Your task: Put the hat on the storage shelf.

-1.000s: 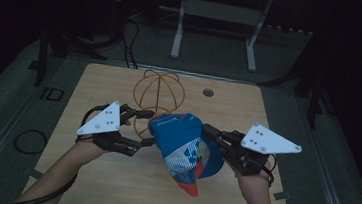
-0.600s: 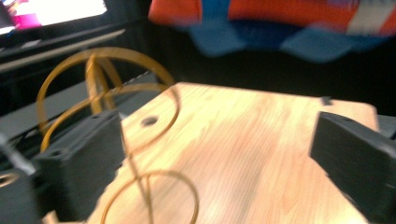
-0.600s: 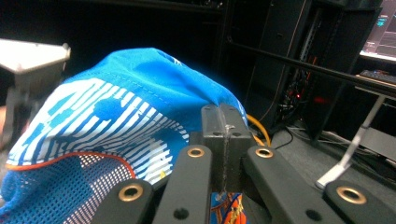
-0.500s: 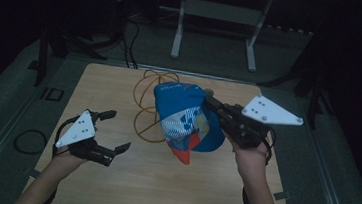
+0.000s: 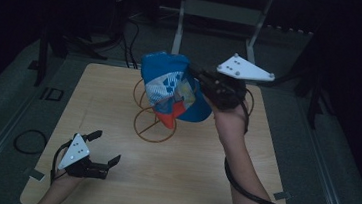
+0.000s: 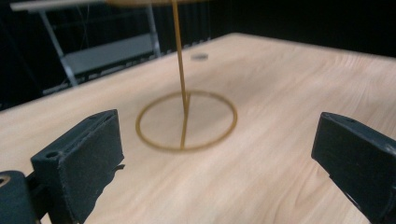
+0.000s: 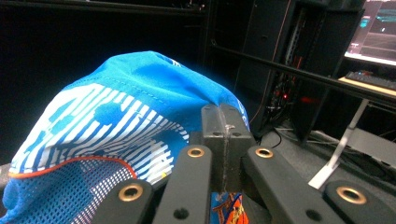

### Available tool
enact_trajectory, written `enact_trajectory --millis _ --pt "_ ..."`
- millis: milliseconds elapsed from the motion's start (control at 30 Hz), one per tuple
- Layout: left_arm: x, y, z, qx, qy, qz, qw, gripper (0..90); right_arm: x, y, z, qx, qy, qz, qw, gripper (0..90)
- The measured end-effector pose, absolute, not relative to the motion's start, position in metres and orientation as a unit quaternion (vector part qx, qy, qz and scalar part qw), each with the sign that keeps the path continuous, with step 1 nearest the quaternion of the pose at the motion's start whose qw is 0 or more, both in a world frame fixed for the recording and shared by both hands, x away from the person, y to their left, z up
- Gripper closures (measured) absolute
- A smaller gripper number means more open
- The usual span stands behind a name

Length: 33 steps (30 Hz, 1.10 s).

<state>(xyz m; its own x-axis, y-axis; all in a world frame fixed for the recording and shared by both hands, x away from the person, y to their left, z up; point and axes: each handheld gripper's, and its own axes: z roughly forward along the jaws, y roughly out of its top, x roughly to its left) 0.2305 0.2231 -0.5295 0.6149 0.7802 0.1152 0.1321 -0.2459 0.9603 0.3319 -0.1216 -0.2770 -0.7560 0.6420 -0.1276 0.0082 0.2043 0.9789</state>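
Note:
A blue mesh cap (image 5: 168, 83) with white stripes and a red-orange brim hangs in the air above the far middle of the table. My right gripper (image 5: 196, 76) is shut on its edge. In the right gripper view the closed jaws (image 7: 224, 126) pinch the cap's fabric (image 7: 112, 116). A gold wire stand (image 5: 154, 124) with a ring base rises under the cap, which hides its top. Low over the near left corner, my left gripper (image 5: 107, 146) has just opened its jaws wide and holds nothing. In the left gripper view, the left gripper (image 6: 215, 140) faces the stand's ring base (image 6: 187, 121).
The wooden table (image 5: 264, 155) has a small round grommet (image 6: 200, 56) near its far edge. A metal frame (image 5: 178, 26) stands on the floor behind the table. A cable loop (image 5: 29, 140) lies on the floor at the left. A lit monitor (image 7: 378, 32) glows far off.
My left gripper let go of the cap, opened, and sank to the near left of the table. My right gripper lifted the cap up and away, over the wire stand.

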Motion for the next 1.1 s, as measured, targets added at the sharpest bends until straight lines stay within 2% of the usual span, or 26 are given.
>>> enact_trajectory --millis 367,567,767,1100 --pt "0.228 0.229 -0.542 0.721 0.323 0.307 0.53 2.4 0.379 -0.052 -0.296 0.237 0.764 0.547 0.247 90.0" --pt "0.226 0.233 -0.544 0.716 0.334 0.304 0.533 2.4 0.397 -0.03 -0.313 0.244 0.782 0.527 0.226 90.0" --pt "0.227 0.234 -0.545 0.715 0.337 0.297 0.536 2.4 0.408 -0.027 -0.33 0.258 0.792 0.508 0.217 90.0" --pt "0.23 0.232 -0.548 0.716 0.341 0.289 0.536 2.4 0.405 -0.048 -0.345 0.274 0.788 0.512 0.205 90.0"
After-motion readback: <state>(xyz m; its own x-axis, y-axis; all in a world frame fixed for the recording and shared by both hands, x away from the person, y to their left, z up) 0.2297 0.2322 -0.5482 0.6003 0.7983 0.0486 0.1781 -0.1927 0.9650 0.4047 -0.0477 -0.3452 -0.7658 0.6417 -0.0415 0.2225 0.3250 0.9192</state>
